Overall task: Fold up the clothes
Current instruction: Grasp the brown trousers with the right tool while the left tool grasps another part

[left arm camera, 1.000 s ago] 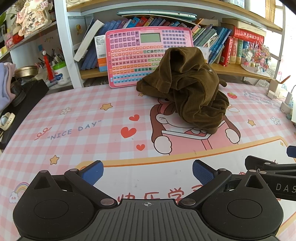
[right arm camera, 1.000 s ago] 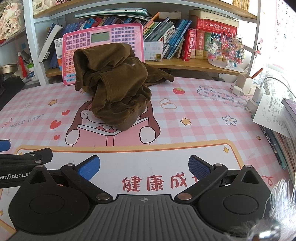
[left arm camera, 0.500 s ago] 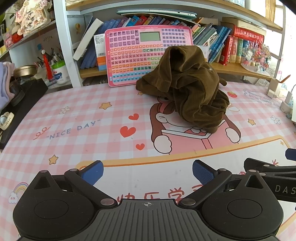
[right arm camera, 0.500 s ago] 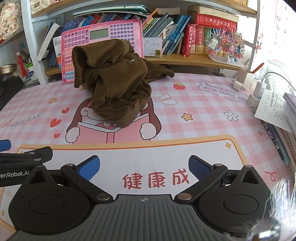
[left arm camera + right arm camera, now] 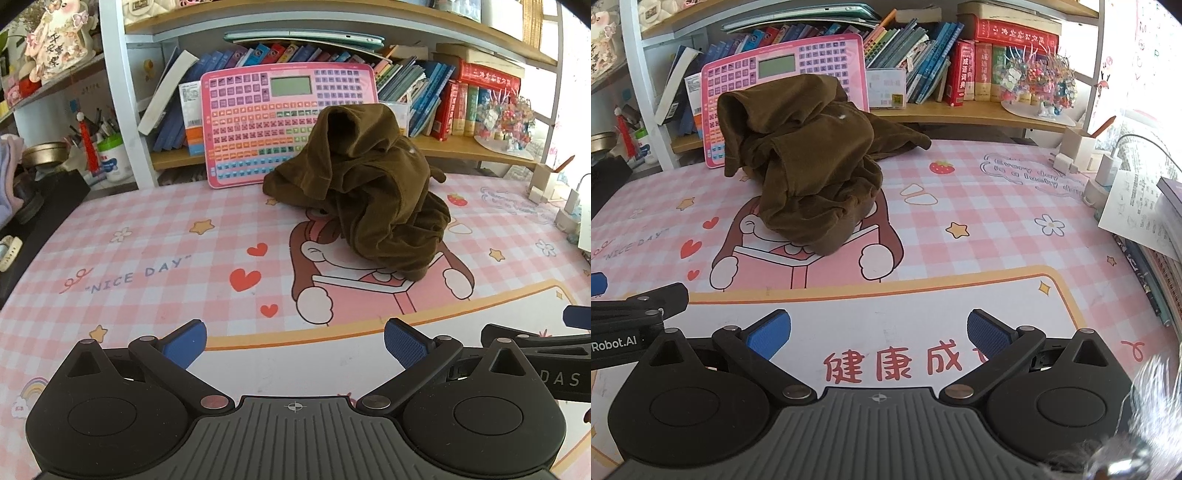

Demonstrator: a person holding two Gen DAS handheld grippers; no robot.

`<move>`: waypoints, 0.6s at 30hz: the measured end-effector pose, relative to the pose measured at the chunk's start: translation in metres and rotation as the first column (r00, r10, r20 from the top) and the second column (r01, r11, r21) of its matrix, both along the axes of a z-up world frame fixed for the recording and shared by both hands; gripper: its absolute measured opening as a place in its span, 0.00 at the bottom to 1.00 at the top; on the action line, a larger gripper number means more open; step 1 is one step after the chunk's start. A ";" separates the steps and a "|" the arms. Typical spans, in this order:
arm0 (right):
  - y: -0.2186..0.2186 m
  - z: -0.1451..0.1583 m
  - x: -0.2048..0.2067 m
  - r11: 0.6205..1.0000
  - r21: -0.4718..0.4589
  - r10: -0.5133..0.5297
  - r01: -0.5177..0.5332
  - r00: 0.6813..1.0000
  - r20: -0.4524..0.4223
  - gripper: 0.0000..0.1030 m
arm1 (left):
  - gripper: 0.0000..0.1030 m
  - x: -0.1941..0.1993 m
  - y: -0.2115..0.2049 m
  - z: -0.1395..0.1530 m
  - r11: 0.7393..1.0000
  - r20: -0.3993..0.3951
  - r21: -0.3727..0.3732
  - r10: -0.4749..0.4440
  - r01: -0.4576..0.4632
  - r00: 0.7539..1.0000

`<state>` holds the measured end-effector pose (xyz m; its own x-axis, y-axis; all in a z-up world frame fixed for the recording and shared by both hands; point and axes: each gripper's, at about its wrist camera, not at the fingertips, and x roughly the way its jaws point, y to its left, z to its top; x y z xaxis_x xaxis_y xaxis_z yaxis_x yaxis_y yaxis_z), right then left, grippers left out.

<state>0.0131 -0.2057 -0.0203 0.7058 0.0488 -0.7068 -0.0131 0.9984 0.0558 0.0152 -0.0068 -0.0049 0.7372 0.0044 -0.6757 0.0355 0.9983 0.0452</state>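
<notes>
On the pink checked desk mat (image 5: 155, 236), a crumpled brown garment (image 5: 373, 195) sits heaped near a pink toy keyboard (image 5: 258, 122). Left gripper (image 5: 293, 341) and right gripper (image 5: 879, 330) hover well short of it, both spread wide, holding nothing.

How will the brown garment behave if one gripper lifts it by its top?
The brown garment lies in a crumpled, draped heap, so it is probably floppy and will unfurl and hang. Its ribbed, matte surface suggests decent grip. The pink keyboard toy right behind it might get nudged.
</notes>
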 end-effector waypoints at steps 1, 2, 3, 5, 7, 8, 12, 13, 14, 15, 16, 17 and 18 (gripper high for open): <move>-0.001 -0.001 0.001 1.000 0.004 -0.002 0.002 1.000 -0.002 1.00 | 1.00 0.001 -0.001 0.000 1.000 0.000 -0.003 -0.002 0.002 1.000; -0.003 -0.002 0.001 1.000 0.008 -0.003 0.003 1.000 -0.005 1.00 | 1.00 0.001 -0.001 0.000 1.000 0.001 -0.010 -0.005 0.005 1.000; -0.004 -0.002 0.002 1.000 0.011 -0.004 0.004 1.000 -0.007 1.00 | 1.00 0.002 -0.001 0.001 1.000 0.001 -0.017 -0.007 0.007 1.000; -0.005 -0.003 0.004 1.000 0.021 -0.008 0.008 1.000 -0.010 1.00 | 1.00 0.005 -0.001 0.001 0.999 0.002 -0.031 -0.010 0.010 1.000; -0.007 -0.004 0.008 0.999 0.041 -0.012 0.013 1.000 -0.018 1.00 | 1.00 0.009 -0.002 0.002 0.999 0.001 -0.040 -0.013 0.013 1.000; -0.008 -0.005 0.011 0.998 0.059 -0.016 0.018 1.000 -0.027 1.00 | 1.00 0.012 -0.002 0.003 0.999 0.000 -0.040 -0.014 0.014 1.000; -0.014 -0.010 0.022 0.988 0.151 -0.030 0.041 0.997 -0.071 0.99 | 1.00 0.022 -0.003 0.006 0.999 0.002 -0.030 -0.023 0.023 1.000; -0.015 -0.012 0.025 0.984 0.173 -0.031 0.045 0.996 -0.083 0.99 | 1.00 0.025 -0.004 0.006 0.999 -0.001 -0.029 -0.023 0.023 1.000; -0.016 -0.013 0.029 0.979 0.197 -0.031 0.049 0.995 -0.096 0.99 | 1.00 0.029 -0.003 0.007 0.999 -0.003 -0.026 -0.019 0.019 1.000; -0.017 -0.015 0.032 0.973 0.226 -0.031 0.055 0.994 -0.109 0.98 | 1.00 0.034 -0.003 0.009 1.000 -0.003 -0.024 -0.013 0.013 1.000; -0.019 -0.016 0.037 0.962 0.265 -0.034 0.067 0.991 -0.126 0.98 | 1.00 0.038 -0.003 0.011 1.000 -0.003 -0.022 -0.007 0.007 1.000; -0.023 -0.019 0.041 0.946 0.315 -0.040 0.083 0.989 -0.141 0.98 | 1.00 0.043 -0.002 0.012 1.000 -0.004 -0.020 -0.001 0.001 1.000; -0.027 -0.020 0.045 0.926 0.364 -0.044 0.098 0.987 -0.152 0.98 | 1.00 0.048 -0.002 0.014 1.000 -0.004 -0.018 0.005 -0.005 1.000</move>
